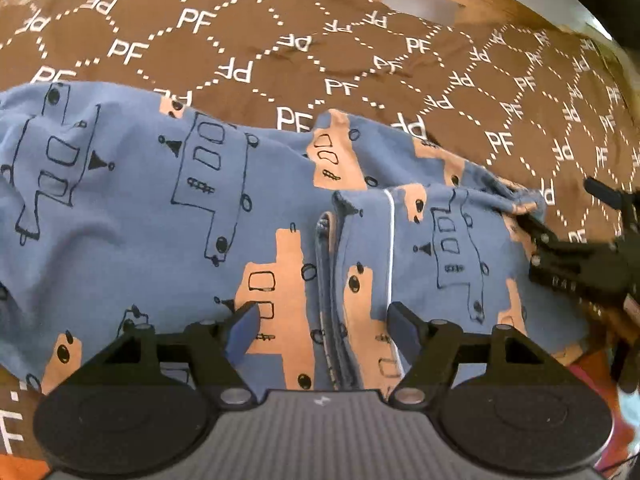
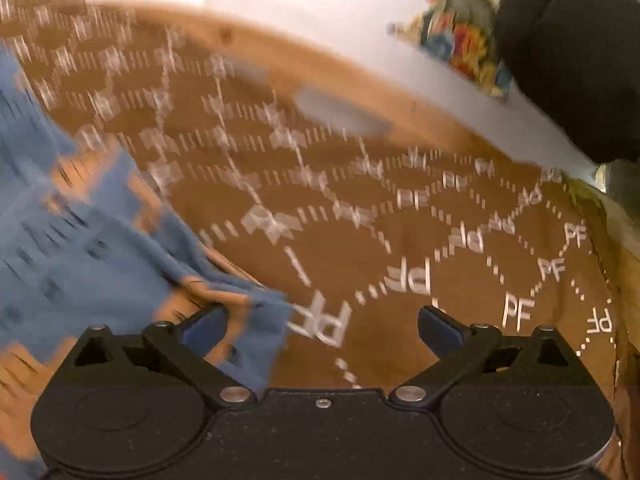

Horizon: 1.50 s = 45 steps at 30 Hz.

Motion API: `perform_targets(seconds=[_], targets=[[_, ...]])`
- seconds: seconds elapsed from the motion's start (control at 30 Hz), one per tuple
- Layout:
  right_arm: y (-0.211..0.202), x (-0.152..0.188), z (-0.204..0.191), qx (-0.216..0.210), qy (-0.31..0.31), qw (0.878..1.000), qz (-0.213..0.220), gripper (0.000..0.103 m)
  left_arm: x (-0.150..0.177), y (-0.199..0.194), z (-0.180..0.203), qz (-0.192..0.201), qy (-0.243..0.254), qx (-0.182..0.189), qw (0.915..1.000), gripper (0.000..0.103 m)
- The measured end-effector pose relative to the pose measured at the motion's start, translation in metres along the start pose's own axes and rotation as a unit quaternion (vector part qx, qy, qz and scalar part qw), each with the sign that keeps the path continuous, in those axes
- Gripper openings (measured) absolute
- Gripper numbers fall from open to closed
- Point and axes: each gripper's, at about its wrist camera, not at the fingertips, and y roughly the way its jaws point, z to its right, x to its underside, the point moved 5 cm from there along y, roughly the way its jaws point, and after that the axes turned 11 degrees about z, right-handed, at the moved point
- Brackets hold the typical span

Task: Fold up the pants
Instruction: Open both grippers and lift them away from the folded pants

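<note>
The pants point(image 1: 168, 216), blue with orange and outlined bus shapes, lie spread on a brown cloth printed with white "PF" letters point(image 1: 360, 60). They sit straight under and ahead of the left hand-held gripper point(image 1: 322, 326), reaching far to its left and across to its right, with a doubled seam edge and a thin white line running between its two fingers. From the right hand-held gripper point(image 2: 322, 328) the same pants point(image 2: 80, 240) lie to the left, their edge reaching its left fingertip point(image 2: 206, 322); whether cloth and pad touch is lost in blur. Ahead and to its right is only the printed cloth point(image 2: 440, 240).

One pair of pants, one printed cloth, two hand-held grippers.

The left one's jaws stand apart above the fabric, gripping nothing. The right one's jaws stand spread wide, nothing clamped between them. In the left wrist view the right hand-held gripper point(image 1: 568, 240) shows at the pants' right edge
</note>
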Motion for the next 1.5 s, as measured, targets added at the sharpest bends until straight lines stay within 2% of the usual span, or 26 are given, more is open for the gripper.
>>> perform_targets(seconds=[0.03,0.13,0.17,0.23,0.27,0.33,0.43,0.53,0.7,1.13,1.4,1.5], targets=[[-0.003,0.001,0.007,0.004,0.017,1.000,-0.005,0.102,0.001,-0.002,-0.001,0.001,0.000,0.000,1.0000,0.075],[-0.024,-0.001,0.014,0.013,0.014,1.000,0.000,0.102,0.005,-0.009,-0.005,0.001,-0.004,0.004,1.0000,0.076],[-0.036,-0.003,0.015,-0.002,0.021,1.000,0.006,0.102,0.006,-0.013,-0.006,0.001,-0.010,0.003,0.9999,0.077],[-0.058,-0.009,0.010,-0.039,0.035,0.998,0.021,0.102,0.010,-0.019,-0.007,0.003,-0.030,0.004,0.9995,0.089],[-0.068,-0.008,0.005,-0.058,0.032,0.998,0.024,0.102,0.013,-0.022,-0.007,0.006,-0.035,0.007,0.9993,0.092],[-0.083,0.001,-0.010,-0.080,0.012,0.997,0.010,0.102,0.021,-0.024,-0.004,0.009,-0.021,0.004,0.9997,0.094],[-0.080,0.031,-0.036,-0.099,-0.014,0.994,-0.046,0.102,0.032,-0.022,0.005,0.015,0.033,-0.012,0.9993,0.095],[-0.077,0.037,-0.035,-0.094,0.017,0.994,-0.046,0.102,0.037,-0.023,0.011,0.020,0.047,-0.023,0.9984,0.098],[-0.075,0.040,-0.029,-0.102,0.055,0.992,-0.056,0.102,0.036,-0.022,0.009,0.020,0.040,-0.019,0.9988,0.099],[-0.072,0.042,-0.028,-0.104,0.066,0.991,-0.053,0.102,0.038,-0.025,0.010,0.024,0.029,-0.016,0.9991,0.102],[-0.074,0.042,-0.030,-0.098,0.058,0.992,-0.046,0.102,0.051,-0.053,-0.005,0.053,0.017,-0.022,0.9982,0.102],[-0.076,0.042,-0.030,-0.095,0.052,0.993,-0.041,0.102,0.051,-0.077,-0.022,0.085,-0.031,-0.037,0.9952,0.103]])
